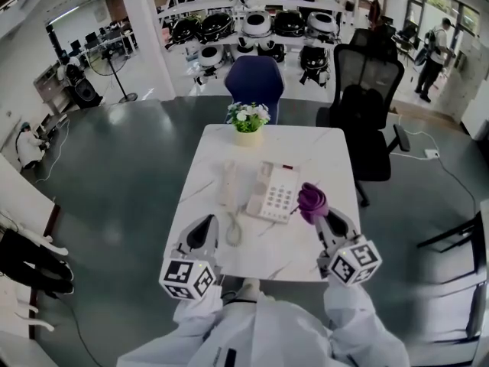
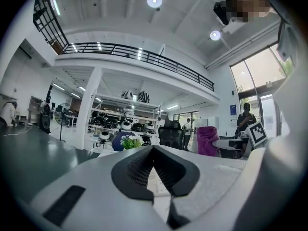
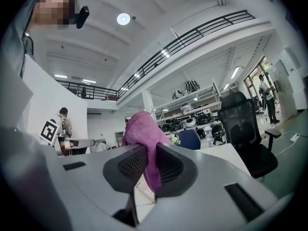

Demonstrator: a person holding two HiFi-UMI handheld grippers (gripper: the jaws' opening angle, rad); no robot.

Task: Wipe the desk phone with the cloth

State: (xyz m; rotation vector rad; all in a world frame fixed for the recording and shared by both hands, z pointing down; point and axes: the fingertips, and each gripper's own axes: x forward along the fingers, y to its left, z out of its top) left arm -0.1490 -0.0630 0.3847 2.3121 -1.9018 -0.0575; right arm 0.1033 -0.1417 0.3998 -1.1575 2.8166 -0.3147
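The right gripper [image 3: 150, 152] is clamping the purple cloth [image 3: 142, 129] between its jaws, with the fabric bunching above the tips and a tail hanging down between them. In the head view it is hovering just beside the right edge of the desk phone [image 1: 273, 192]. The phone is sitting mid-way across the white surface [image 1: 306, 147], its handset [image 1: 229, 182] lying off the cradle just to its left. The left gripper [image 2: 153, 149] is hanging clenched on nothing over the front-left of the surface, near the coiled cord [image 1: 233, 228].

The wipe looks about to begin. Doing it well probably means lowering the bunched end onto the keypad, pressing lightly so the phone isn't sliding, and sweeping in overlapping passes. The left gripper could be steadying the base at its near corner. The trailing cord looks a likely snag.
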